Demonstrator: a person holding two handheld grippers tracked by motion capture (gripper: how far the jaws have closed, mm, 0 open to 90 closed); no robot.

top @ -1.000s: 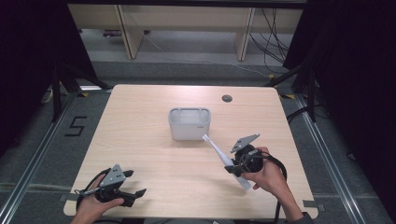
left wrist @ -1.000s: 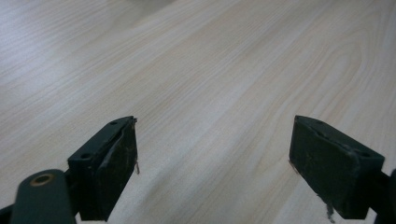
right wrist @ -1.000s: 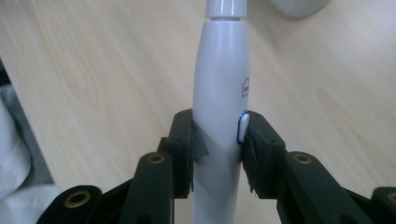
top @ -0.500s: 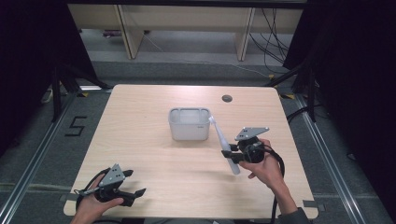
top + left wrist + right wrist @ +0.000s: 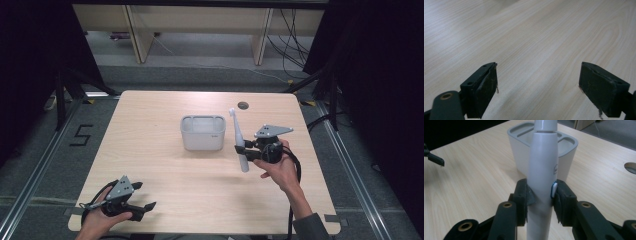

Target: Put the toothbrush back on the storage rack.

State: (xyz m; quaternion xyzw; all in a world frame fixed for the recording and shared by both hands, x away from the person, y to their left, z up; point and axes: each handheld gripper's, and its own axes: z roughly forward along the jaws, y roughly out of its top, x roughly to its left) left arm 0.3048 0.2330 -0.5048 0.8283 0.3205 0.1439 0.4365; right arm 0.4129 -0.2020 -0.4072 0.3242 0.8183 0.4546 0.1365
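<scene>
Toothbrush: I have the white electric toothbrush (image 5: 239, 141) clamped in my right gripper (image 5: 248, 150), held nearly upright above the table, head end up, just to the right of the holder and not touching it as far as I can tell.
Grip: in the right gripper view the 2 black jaws press on the toothbrush handle (image 5: 541, 182) from either side, low on the body, with its small button against the right-hand pad.
Holder: the grey toothbrush holder (image 5: 202, 132) stands near the middle of the table, open slots on top; in the right gripper view it sits directly behind the handle (image 5: 566, 157).
Left gripper: my left gripper (image 5: 145, 209) rests low at the near left corner, well apart from the holder; its 2 jaws stand wide apart with bare wood between them.
Table: light wooden table (image 5: 150, 165) with a round cable hole (image 5: 243, 105) near the far edge.
</scene>
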